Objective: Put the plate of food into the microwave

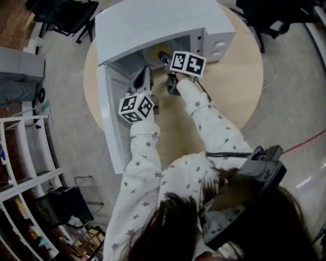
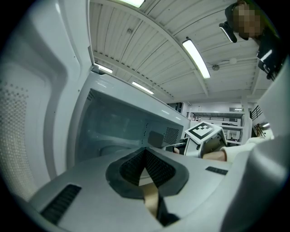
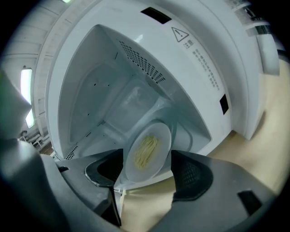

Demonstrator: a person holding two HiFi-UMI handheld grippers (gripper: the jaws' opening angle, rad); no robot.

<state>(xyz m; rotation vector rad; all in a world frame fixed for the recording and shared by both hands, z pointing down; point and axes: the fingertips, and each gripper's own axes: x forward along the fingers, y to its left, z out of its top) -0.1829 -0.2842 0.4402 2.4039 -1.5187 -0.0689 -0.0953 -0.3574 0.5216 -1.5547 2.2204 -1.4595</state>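
A white plate of yellow noodles (image 3: 147, 152) lies on the turntable inside the white microwave (image 3: 213, 59). In the head view the plate (image 1: 152, 51) shows as a yellow patch in the cavity of the microwave (image 1: 153, 25). My right gripper (image 3: 146, 159) reaches into the mouth of the cavity, open wide, with one pad on each side of the plate's near rim and neither pressing on it. My left gripper (image 2: 146, 152) is shut on nothing and points at the cavity from beside the open door (image 1: 109, 117). In the head view the left gripper (image 1: 145, 77) sits left of the right gripper (image 1: 164, 56).
The microwave stands on a round wooden table (image 1: 229, 97), with its door swung out to the left. Black chairs (image 1: 66, 15) stand behind the table. White shelving (image 1: 20, 168) fills the left side. A red cable (image 1: 305, 142) runs across the floor at right.
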